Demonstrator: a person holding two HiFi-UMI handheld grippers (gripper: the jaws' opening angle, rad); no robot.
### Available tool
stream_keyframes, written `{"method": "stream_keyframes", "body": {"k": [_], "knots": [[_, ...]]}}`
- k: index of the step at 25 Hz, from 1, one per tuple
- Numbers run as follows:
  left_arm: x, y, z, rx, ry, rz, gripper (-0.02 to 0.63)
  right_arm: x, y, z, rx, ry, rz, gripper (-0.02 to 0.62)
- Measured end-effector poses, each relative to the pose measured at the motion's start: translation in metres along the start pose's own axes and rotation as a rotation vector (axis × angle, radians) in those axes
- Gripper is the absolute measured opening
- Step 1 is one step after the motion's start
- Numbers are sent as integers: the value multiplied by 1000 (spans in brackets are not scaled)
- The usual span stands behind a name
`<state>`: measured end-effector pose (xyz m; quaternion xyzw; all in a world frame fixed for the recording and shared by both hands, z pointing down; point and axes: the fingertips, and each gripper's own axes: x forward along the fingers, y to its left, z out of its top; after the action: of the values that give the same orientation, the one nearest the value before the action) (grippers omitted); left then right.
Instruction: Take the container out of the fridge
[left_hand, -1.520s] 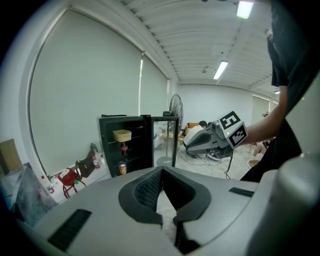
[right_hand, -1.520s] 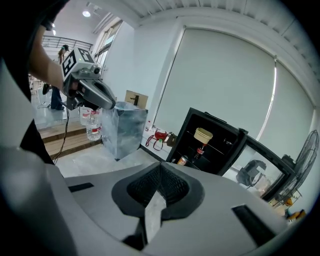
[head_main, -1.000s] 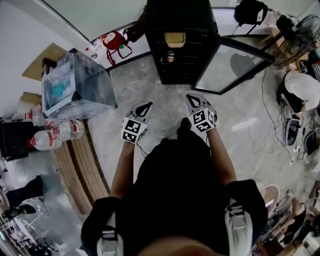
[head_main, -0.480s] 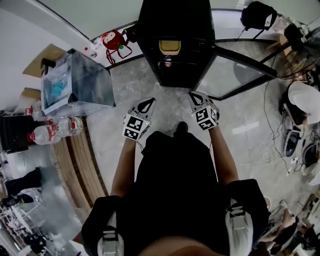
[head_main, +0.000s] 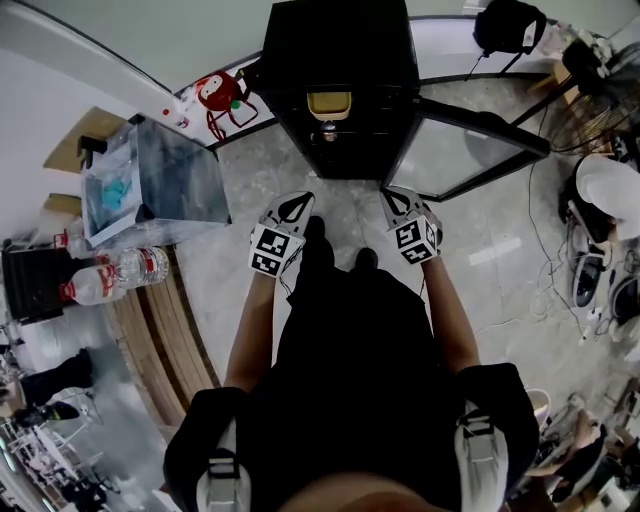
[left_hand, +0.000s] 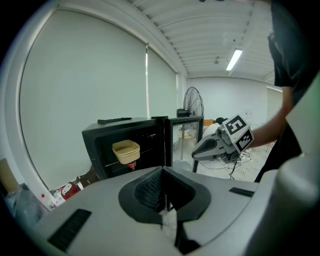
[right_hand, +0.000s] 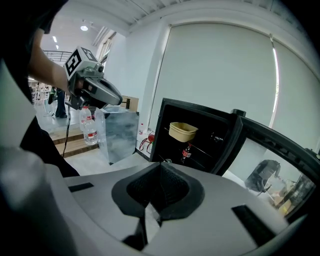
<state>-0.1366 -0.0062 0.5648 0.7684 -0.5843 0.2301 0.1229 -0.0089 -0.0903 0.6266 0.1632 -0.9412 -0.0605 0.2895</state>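
Standing on the pale grey stone floor, the person faced a small black fridge whose glass door hung wide open to the right. The left hand-held gripper and the right hand-held gripper were held side by side in front of the body, pointing at the fridge and well short of it. Each had its jaws pressed together with nothing between them. The beige plastic container sat on an upper shelf inside the fridge, untouched, with a small red-labelled bottle on the shelf below it. A clear plastic box stood to the left, beside two water bottles.
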Motion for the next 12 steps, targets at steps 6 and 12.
{"method": "stream_keyframes", "body": {"k": [6,12], "knots": [[20,18,11,25,-10,-55,18,10,-12,2,28,19,-34,-2],[41,42,15,48,3,-115,18,27,-23,6,82,40,-76,-2]]}}
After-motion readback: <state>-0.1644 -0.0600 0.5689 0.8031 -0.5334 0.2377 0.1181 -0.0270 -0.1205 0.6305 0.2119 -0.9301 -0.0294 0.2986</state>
